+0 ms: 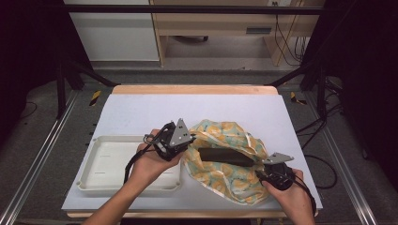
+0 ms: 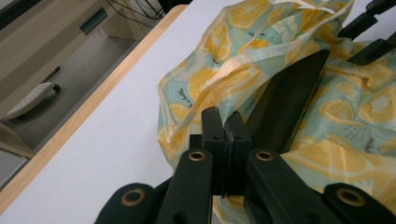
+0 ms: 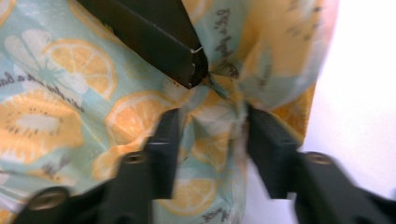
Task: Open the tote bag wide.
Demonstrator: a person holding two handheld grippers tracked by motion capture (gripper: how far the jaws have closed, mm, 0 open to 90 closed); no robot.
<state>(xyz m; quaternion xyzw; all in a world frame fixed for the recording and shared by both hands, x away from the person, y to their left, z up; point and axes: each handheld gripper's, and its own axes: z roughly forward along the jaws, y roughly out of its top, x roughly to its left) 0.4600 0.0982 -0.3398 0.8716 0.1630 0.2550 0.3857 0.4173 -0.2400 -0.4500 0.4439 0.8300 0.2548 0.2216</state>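
Lemon-print cloth bag [image 1: 225, 161], a long black object [image 1: 226, 155] lying across it, sits near the table's [image 1: 141, 110] front right corner. The left gripper [image 2: 225, 128] pinches its left edge; the right gripper [image 3: 212, 140], jaws spread, straddles bunched fabric. A white tray [image 1: 110, 164] lies front left.

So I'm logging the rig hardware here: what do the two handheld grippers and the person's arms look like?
Both the left gripper and right gripper are black, each topped by a grey three-cornered plate, with a black cable trailing back. Up close, the black jaws are blocky, their arms set with brass-coloured ringed holes. The forearms are bare: no sleeves or gloves visible.
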